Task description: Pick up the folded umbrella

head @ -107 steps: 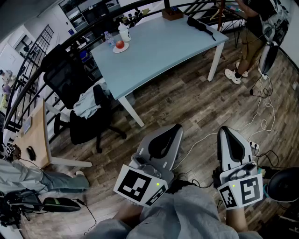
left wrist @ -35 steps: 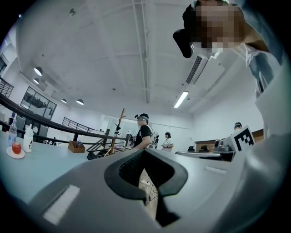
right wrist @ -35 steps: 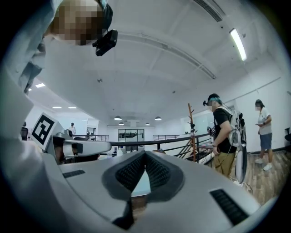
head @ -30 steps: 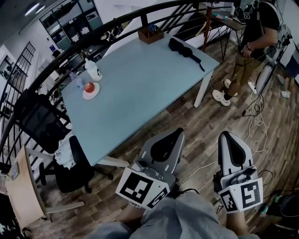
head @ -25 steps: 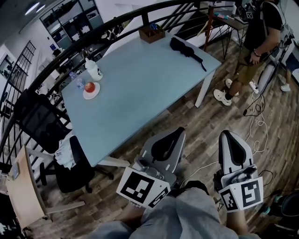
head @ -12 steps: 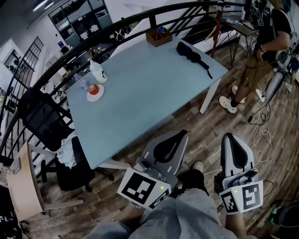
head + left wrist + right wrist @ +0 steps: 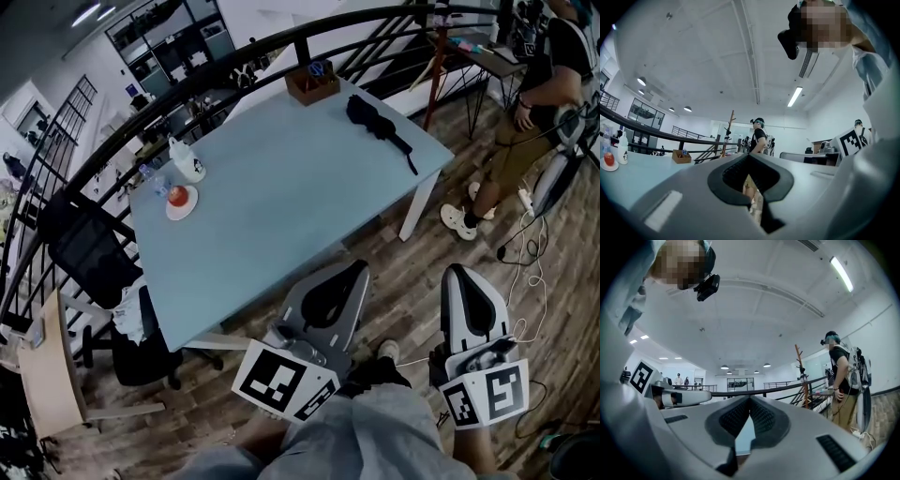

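Observation:
The folded black umbrella lies near the far right corner of the light blue table, its strap trailing toward the right edge. My left gripper and right gripper hover side by side over the wood floor, short of the table's near edge and well away from the umbrella. Both are shut with nothing in them. In the left gripper view the left gripper has its jaws together, pointing level across the tabletop. The right gripper view likewise shows the right gripper with tips meeting.
On the table stand a wooden box, a white bottle and a plate with a red fruit. A black office chair stands left of the table. A person stands at the right near floor cables. A dark railing runs behind.
The head view has shifted as I step toward the table, which now sits a little closer. Both grippers travel along, still shut and side by side.

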